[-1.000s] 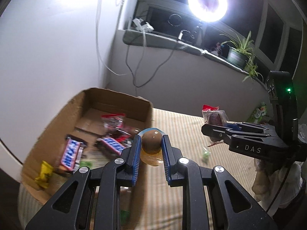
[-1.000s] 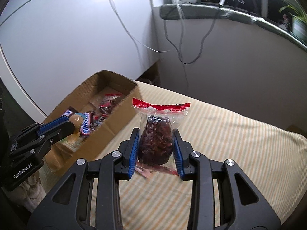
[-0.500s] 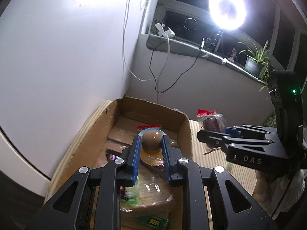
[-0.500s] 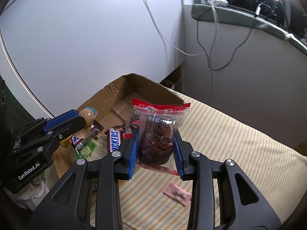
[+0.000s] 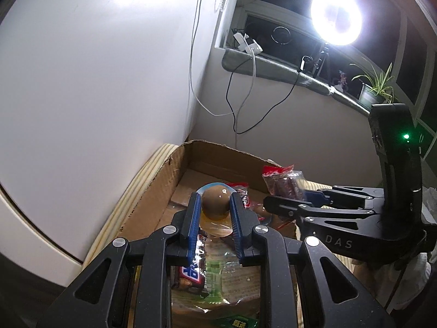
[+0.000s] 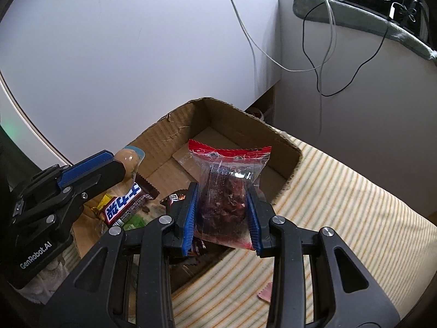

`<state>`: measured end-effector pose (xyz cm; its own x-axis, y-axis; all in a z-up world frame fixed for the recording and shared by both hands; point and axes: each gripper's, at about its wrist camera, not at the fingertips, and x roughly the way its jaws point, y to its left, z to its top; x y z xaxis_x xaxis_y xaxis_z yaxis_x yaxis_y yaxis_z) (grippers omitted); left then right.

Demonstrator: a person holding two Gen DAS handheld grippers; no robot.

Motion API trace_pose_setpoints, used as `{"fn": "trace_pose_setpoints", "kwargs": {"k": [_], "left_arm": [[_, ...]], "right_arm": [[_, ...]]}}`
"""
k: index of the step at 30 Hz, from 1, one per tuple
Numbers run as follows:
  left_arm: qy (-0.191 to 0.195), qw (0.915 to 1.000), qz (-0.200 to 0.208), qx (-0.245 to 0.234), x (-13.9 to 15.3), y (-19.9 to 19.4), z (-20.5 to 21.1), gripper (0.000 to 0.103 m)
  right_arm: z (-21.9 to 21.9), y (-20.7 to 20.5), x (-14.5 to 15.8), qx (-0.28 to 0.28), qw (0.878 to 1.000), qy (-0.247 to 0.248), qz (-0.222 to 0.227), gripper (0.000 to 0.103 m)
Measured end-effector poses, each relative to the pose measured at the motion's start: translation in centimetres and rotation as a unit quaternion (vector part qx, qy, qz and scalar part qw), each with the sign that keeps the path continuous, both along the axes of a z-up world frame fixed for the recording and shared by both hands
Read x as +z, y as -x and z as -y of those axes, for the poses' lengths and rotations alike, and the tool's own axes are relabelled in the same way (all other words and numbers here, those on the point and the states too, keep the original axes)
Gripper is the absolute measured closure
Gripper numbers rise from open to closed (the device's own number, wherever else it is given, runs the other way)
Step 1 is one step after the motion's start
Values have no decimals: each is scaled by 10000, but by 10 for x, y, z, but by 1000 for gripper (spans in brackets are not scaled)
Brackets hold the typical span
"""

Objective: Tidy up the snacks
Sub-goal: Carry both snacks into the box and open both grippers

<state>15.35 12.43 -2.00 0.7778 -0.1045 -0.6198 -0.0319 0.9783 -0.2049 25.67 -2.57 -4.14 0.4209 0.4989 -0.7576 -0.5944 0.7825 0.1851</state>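
With both loads over the cardboard box, my left gripper clenches a packaged brown egg, my right gripper a red-topped dried-fruit packet; next I'd lower and release them.

Strong glare is thrown by the ring light; wall overexposed; fisheye edges are vignetted, curved.

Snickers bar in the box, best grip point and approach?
Take the Snickers bar across its narrow width at mid-length, coming from above: it lies flat and long in the cardboard box, half under the left gripper, with other wrappers crowding its ends.
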Motion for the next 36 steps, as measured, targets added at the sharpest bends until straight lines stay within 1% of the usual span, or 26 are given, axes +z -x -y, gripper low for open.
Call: {"fn": "trace_pose_setpoints", "kwargs": {"k": [7,13,14,16,17,18,22,25,27,36], "left_arm": [[-13,9999,-14,100,-1,0,-3,80],[-23,9999,-13,159,-1,0,-4,77],[-19,9999,-16,167,-1,-1,-5,77],[-41,9998,-11,181,0,0,-5,76],[-48,9998,-11,188,-1,0,-5,76],[-56,9998,-12,195,0,0,-5,76],[-60,9997,5,231,1,2,-6,75],[-49,9997,20,258,2,3,-7,69],[-44,9996,34,273,4,4,-8,69],[-25,9997,101,204,9,12,1,69]], "right_arm": [[-10,0,-5,89,9999,45,-22,68],[-12,2,-2,145,9999,46,39,67],[-12,2,-1,146,9999,45,38,65],[-11,2,0,125,9999,51,64,58],[-11,2,1,128,9999,45,81,52],[-10,2,1,125,9999,44,102,48],[-6,2,5,62,9999,36,140,46],[-1,4,6,42,9999,50,157,46],[3,5,7,6,9998,48,172,44],[27,12,16,-135,9996,-11,241,43]]}}
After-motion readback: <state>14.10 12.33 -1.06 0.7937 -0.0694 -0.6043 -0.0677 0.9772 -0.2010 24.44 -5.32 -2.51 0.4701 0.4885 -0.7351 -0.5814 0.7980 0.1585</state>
